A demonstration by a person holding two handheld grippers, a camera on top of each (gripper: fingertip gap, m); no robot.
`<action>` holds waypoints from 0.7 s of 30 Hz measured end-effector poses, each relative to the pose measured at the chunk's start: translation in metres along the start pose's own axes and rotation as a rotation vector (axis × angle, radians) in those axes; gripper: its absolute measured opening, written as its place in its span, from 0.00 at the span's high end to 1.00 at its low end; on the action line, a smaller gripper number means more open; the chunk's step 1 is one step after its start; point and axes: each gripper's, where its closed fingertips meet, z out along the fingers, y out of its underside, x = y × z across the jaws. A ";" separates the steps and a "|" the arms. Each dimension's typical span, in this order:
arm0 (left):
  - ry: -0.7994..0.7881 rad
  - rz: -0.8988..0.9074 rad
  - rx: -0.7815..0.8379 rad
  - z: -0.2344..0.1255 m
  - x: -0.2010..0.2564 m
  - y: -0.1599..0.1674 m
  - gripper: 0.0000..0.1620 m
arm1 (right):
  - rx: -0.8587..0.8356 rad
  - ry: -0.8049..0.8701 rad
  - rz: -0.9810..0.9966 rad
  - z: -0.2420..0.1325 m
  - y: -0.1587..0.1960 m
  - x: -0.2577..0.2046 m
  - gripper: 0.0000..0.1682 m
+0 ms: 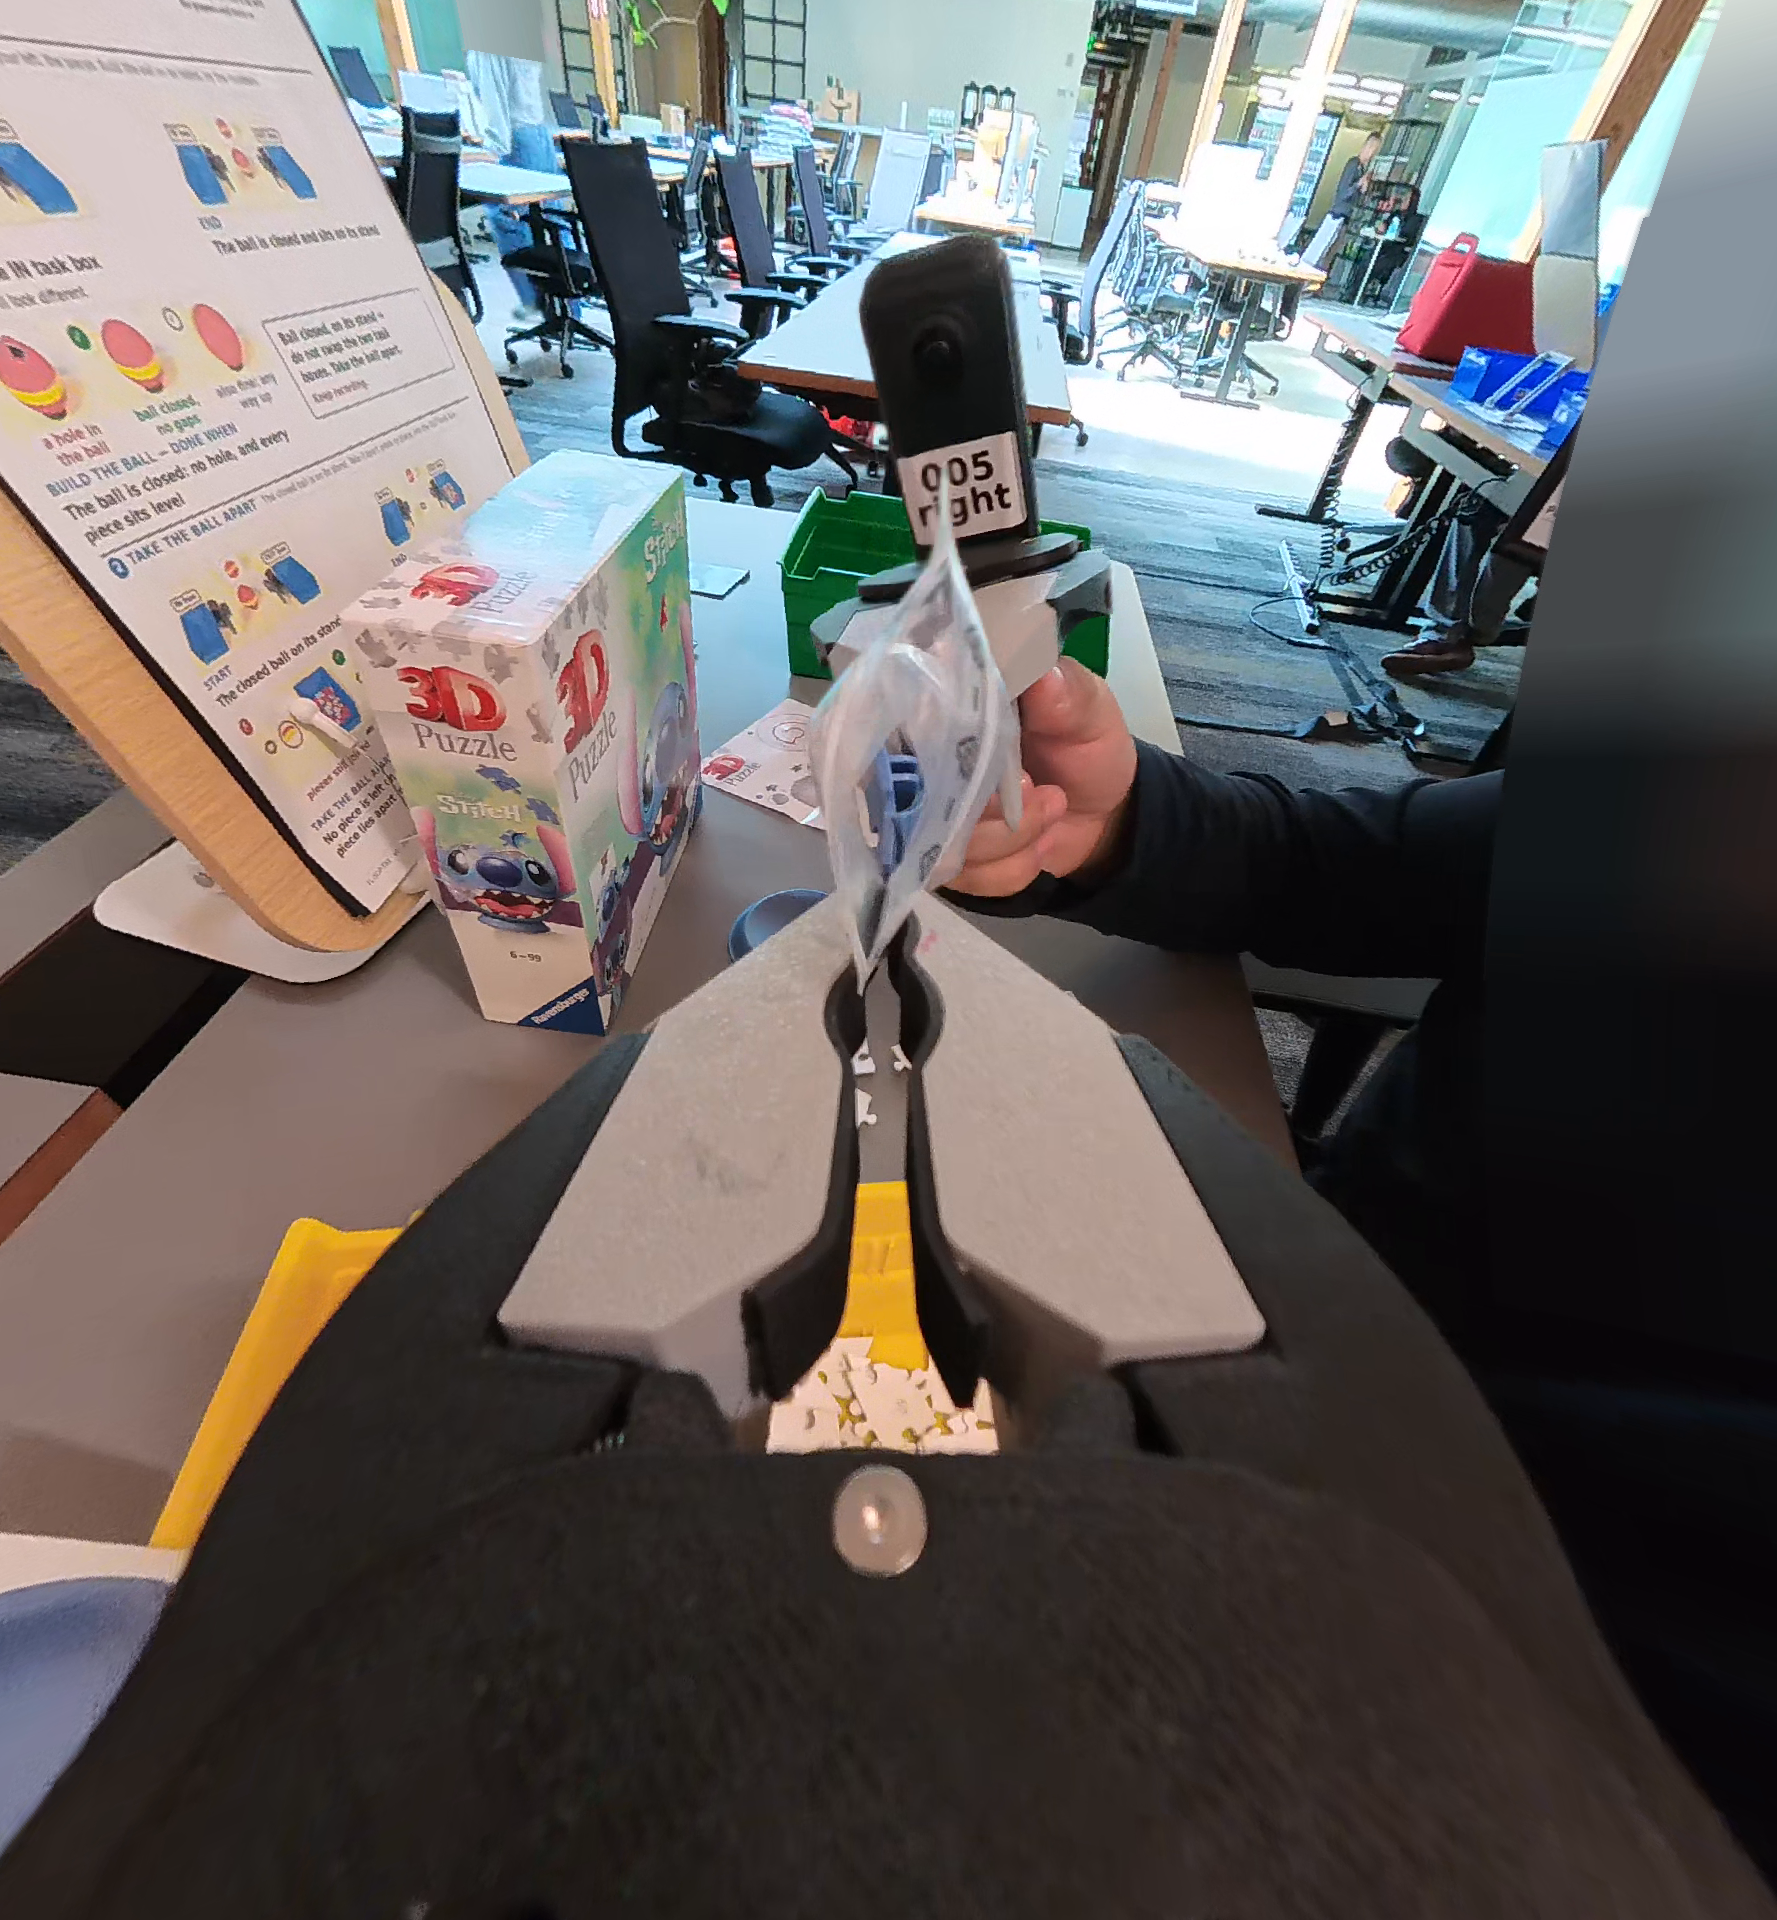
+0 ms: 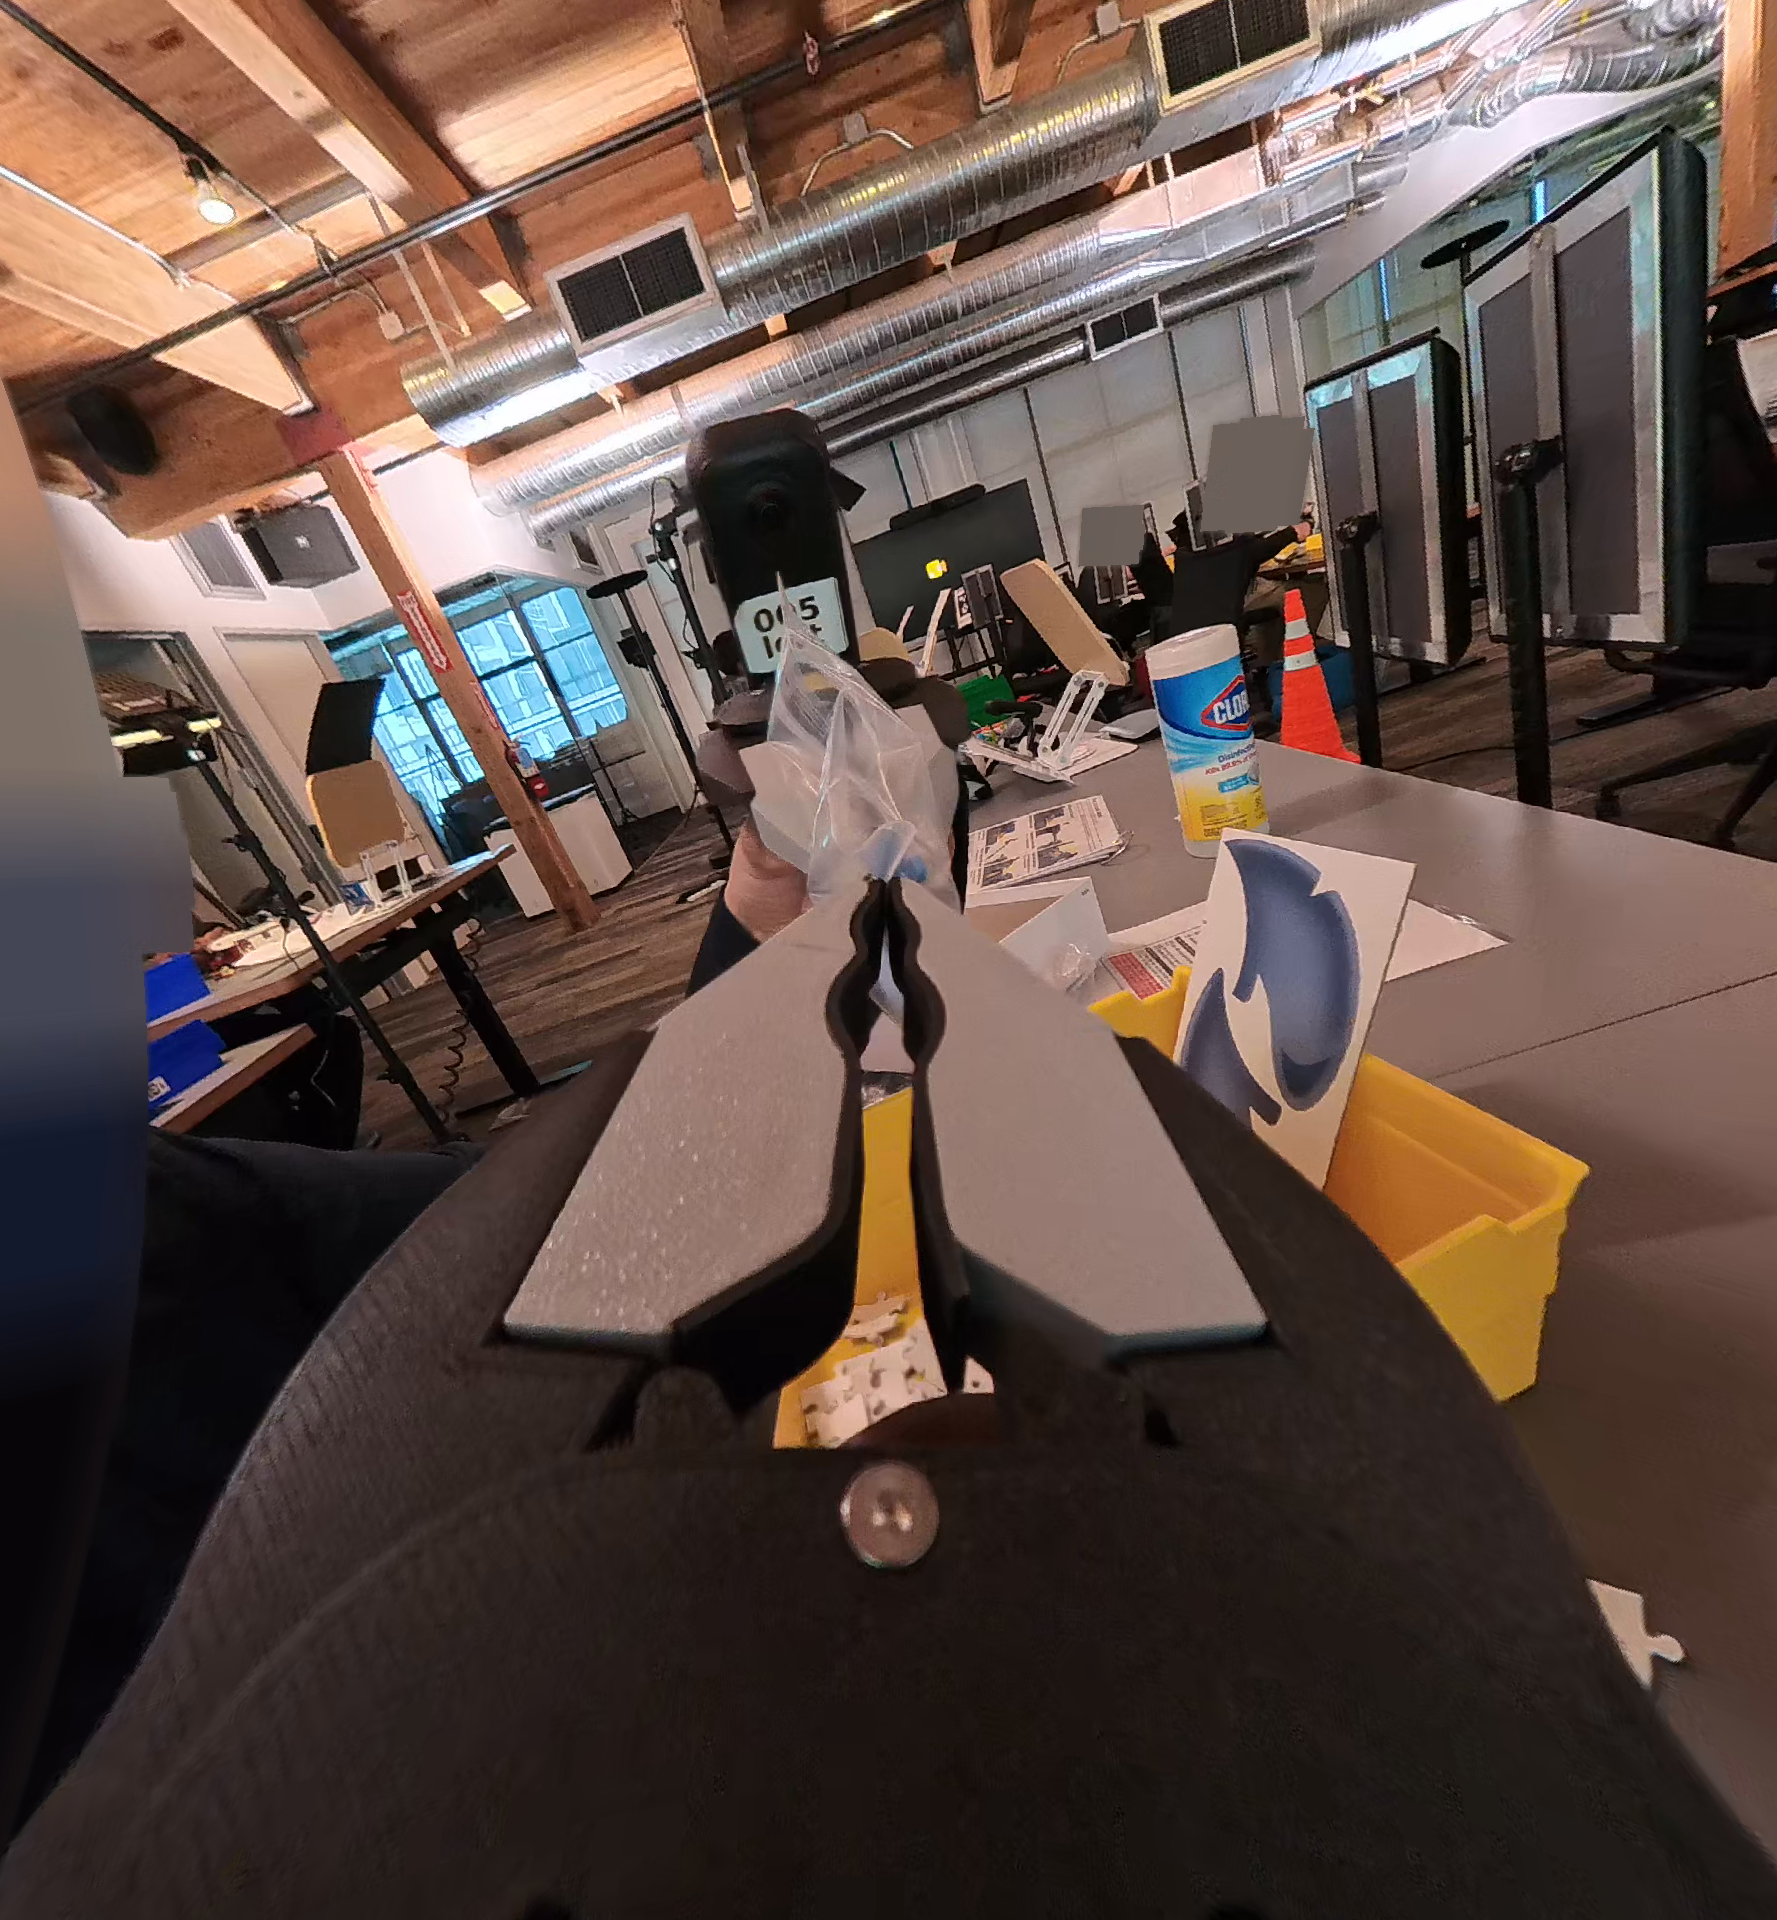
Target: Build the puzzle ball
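A clear plastic bag (image 1: pixel 915 717) with a blue part inside hangs in the air between my two grippers, which face each other. My left gripper (image 1: pixel 889 940) is shut on the bag's lower corner. My right gripper (image 2: pixel 889 894) is shut on the bag (image 2: pixel 842 779) from the opposite side. In the left wrist view the right gripper (image 1: pixel 967 613) shows behind the bag, held by a hand. Below both grippers a yellow bin (image 1: pixel 271 1351) holds several white puzzle pieces (image 1: pixel 879 1403). The bin (image 2: pixel 1435 1205) also holds a white card with blue ear shapes (image 2: pixel 1279 997).
A puzzle box (image 1: pixel 541 748) and a slanted instruction board (image 1: pixel 188 416) stand at the left. A green bin (image 1: pixel 842 551), a leaflet (image 1: pixel 770 758) and a blue round stand (image 1: pixel 770 920) lie beyond. A wipes canister (image 2: pixel 1211 738) and papers (image 2: pixel 1045 842) sit on the grey table (image 2: pixel 1590 935). Left and right tips are no more than a few centimetres apart.
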 end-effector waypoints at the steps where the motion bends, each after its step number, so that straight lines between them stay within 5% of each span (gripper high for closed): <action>1: -0.002 -0.014 -0.003 -0.001 -0.001 0.001 1.00 | 0.000 0.006 -0.007 0.000 0.000 0.001 1.00; 8: -0.036 -0.128 -0.011 -0.020 -0.019 0.002 0.79 | 0.031 0.054 -0.005 -0.007 -0.006 0.015 1.00; 13: -0.075 -0.132 0.098 -0.043 -0.030 -0.013 0.88 | 0.036 0.046 0.057 -0.002 0.005 0.025 1.00; 17: -0.040 -0.160 -0.026 -0.045 -0.026 0.007 0.66 | 0.023 0.048 0.061 0.004 0.012 0.026 1.00; 21: -0.027 -0.139 -0.081 -0.049 -0.025 0.018 0.63 | 0.046 0.030 0.086 0.005 0.012 0.026 1.00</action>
